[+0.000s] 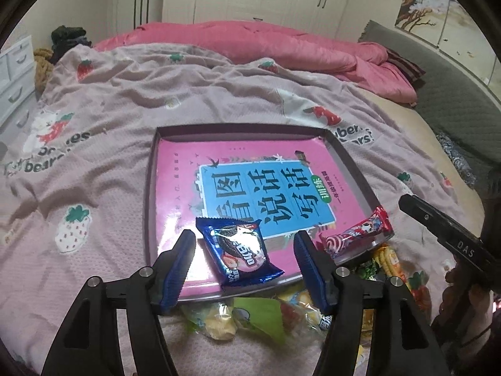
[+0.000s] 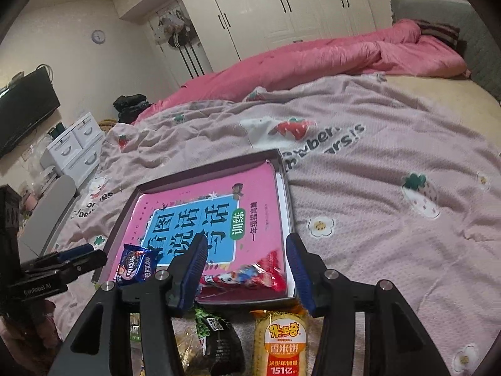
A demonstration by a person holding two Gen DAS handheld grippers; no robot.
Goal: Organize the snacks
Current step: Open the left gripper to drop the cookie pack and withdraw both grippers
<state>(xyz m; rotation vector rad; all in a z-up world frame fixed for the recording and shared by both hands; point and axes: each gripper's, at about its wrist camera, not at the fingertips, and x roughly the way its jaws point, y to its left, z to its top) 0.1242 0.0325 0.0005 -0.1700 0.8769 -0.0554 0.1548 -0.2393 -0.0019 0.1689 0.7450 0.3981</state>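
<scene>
You work over a bed covered with a pink strawberry blanket (image 1: 125, 119). On it lies a shallow dark tray (image 1: 149, 188) with a pink book (image 1: 184, 181) flat inside. In the near part of the tray, on the book, you see the blue cookie packet (image 1: 239, 247), and to its right the red candy packet (image 1: 357, 235), which rests over the tray's near right corner. Just outside the near rim, on the blanket, more snacks lie in a loose pile: a yellow rice cracker packet (image 2: 280, 341), a dark packet (image 2: 219, 341) beside it, and some yellowish ones.

Your left gripper (image 1: 245, 269) is spread wide, with the blue cookie packet between its fingers but not pressed by them. Your right gripper (image 2: 245, 271) is also spread wide, above the red candy packet, and grasps nothing.
</scene>
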